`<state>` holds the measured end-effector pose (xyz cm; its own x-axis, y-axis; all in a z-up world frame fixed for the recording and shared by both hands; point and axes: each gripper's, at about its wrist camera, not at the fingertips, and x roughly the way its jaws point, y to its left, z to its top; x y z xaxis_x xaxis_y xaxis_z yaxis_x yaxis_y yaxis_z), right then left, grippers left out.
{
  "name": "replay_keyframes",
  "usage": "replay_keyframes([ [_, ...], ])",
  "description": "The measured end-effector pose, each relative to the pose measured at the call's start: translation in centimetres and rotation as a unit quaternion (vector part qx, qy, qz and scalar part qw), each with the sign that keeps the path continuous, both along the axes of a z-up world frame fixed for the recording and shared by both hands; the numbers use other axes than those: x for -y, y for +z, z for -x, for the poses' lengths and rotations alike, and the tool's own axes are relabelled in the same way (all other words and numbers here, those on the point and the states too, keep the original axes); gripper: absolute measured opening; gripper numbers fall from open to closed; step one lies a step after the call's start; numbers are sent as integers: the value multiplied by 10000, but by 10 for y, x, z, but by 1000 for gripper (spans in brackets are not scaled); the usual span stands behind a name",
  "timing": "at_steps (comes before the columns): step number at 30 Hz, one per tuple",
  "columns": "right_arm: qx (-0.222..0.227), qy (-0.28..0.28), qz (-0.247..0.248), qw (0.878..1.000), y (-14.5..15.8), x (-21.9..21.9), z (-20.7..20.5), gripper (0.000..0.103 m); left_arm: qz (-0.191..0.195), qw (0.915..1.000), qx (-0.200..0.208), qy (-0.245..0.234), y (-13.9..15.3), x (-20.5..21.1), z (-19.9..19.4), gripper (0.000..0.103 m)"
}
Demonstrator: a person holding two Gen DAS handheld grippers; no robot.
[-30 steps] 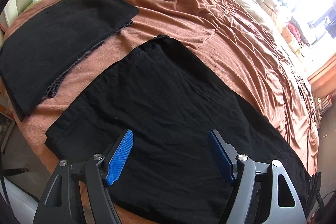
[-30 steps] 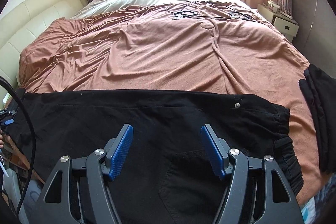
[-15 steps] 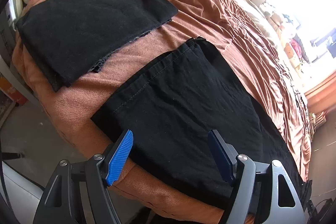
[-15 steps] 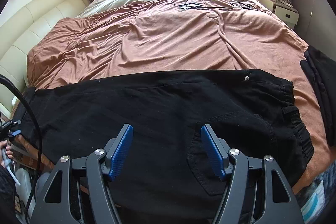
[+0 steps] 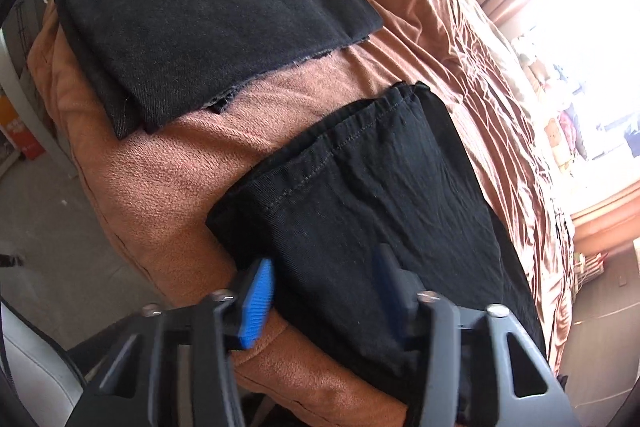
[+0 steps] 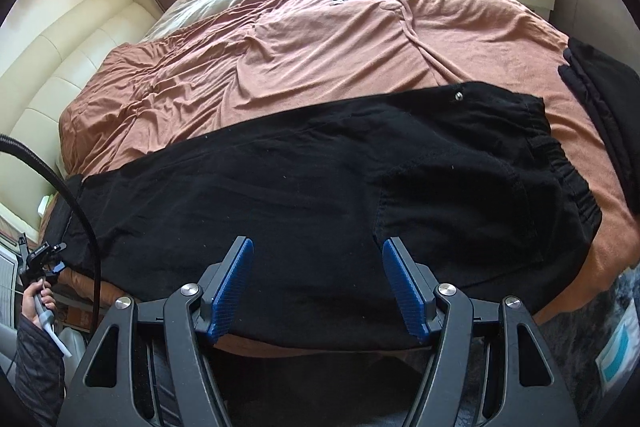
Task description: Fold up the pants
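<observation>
Closing in on the leg end of the pants

The black pants [image 6: 320, 187] lie along the near edge of the bed [image 6: 320, 39], long axis across me: hems to my left, waistband to my right. My left gripper [image 5: 320, 287] sits at the hem corner, jaws closing with cloth between them, not yet pinched as far as I can tell. My right gripper [image 6: 316, 279] hovers open above the seat, holding nothing. The left is nearer its grab.

left gripper [image 5: 320, 291] | jaws closing (pants [image 5: 380, 207] hem between)
</observation>
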<state>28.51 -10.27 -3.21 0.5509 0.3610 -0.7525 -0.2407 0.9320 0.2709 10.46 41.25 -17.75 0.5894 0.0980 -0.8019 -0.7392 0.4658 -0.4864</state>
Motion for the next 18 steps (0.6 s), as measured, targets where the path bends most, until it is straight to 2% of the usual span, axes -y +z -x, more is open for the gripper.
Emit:
replay_keyframes([
  [1, -92, -67, -27, 9999, -6, 2, 0, 66, 3, 10000, -23, 43, -1, -2, 1, 11],
  [2, -185, -132, -73, 9997, -13, 4, 0, 66, -33, 9999, -82, 101, -1, -3, 2, 5],
  [8, -499, -396, -185, 9978, -37, 8, -6, 66, -44, 9990, 124, 427, 1, -12, 22, 2],
  [18, -722, -527, -266, 9956, -54, 8, -9, 66, 137, 9989, 127, 427, -4, -15, 27, 4],
])
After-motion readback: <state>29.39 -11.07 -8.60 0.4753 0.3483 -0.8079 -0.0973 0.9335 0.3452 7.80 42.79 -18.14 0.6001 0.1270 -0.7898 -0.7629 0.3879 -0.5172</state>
